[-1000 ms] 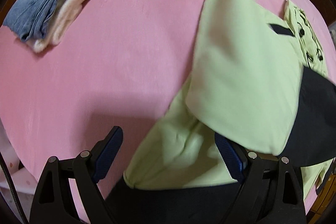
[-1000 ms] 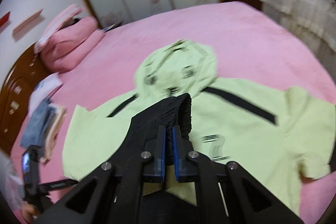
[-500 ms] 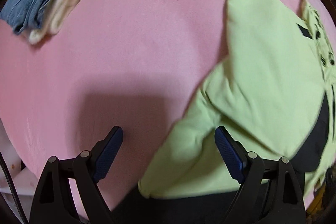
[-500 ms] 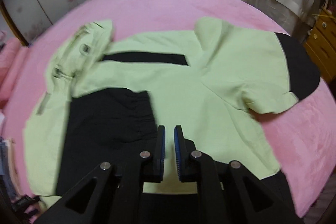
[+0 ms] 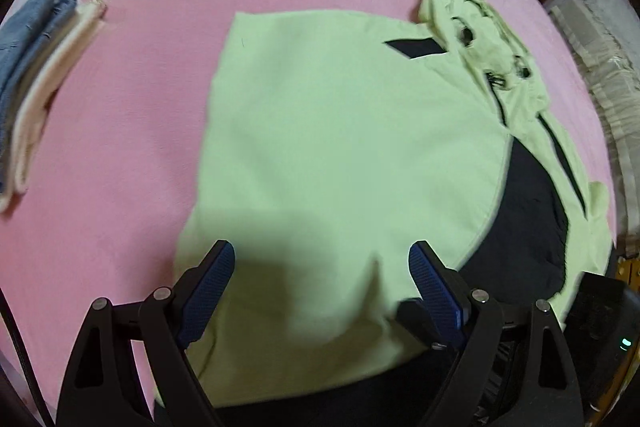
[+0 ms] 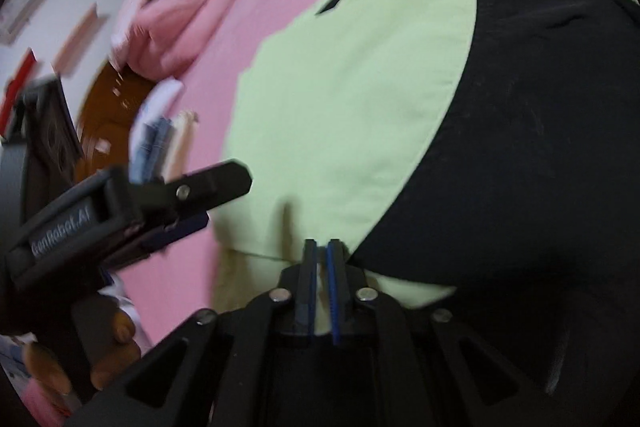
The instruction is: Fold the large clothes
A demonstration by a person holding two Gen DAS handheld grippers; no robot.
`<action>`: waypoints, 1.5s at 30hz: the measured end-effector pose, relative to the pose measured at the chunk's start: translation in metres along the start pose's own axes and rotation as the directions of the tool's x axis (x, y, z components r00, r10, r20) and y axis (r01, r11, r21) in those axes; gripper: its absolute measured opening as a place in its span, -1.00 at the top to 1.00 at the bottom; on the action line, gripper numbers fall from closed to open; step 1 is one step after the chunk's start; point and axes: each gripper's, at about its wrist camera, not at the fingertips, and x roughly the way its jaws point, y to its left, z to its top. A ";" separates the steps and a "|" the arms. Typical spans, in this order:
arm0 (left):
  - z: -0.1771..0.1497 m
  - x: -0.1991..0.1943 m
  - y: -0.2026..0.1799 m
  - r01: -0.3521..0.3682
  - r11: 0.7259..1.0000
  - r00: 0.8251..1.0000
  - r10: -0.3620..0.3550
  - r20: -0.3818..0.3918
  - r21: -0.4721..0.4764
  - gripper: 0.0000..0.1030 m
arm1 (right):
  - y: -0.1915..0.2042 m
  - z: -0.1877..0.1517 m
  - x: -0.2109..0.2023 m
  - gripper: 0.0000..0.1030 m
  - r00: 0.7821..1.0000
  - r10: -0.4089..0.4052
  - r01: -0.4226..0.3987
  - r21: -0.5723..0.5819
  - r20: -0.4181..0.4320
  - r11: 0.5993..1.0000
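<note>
Two grippers hover over the green-and-black jacket spread flat on the pink bed; the left gripper gapes wide, empty; the right gripper is clamped together, holding nothing.

The only readable lettering is "GenRobot.AI", in pale letters along the black side of the left gripper, seen blurred from the right wrist view. The left wrist view shows no readable text, label or number.
</note>
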 end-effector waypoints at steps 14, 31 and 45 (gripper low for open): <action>0.002 0.012 0.059 -0.143 0.990 0.990 0.143 -0.003 0.010 -0.40 | -0.122 0.052 -0.118 1.00 0.657 -0.730 0.744 -0.006 0.188 0.668; 0.026 0.003 0.031 -0.169 0.975 0.966 0.193 0.171 -0.145 0.15 | -0.025 0.077 -0.013 1.00 0.983 -0.158 0.176 -0.227 0.093 0.958; 0.078 0.054 0.079 -0.156 0.986 0.948 0.166 0.273 -0.057 -0.20 | -0.217 0.111 -0.162 1.00 0.822 -0.449 0.384 0.241 0.350 0.891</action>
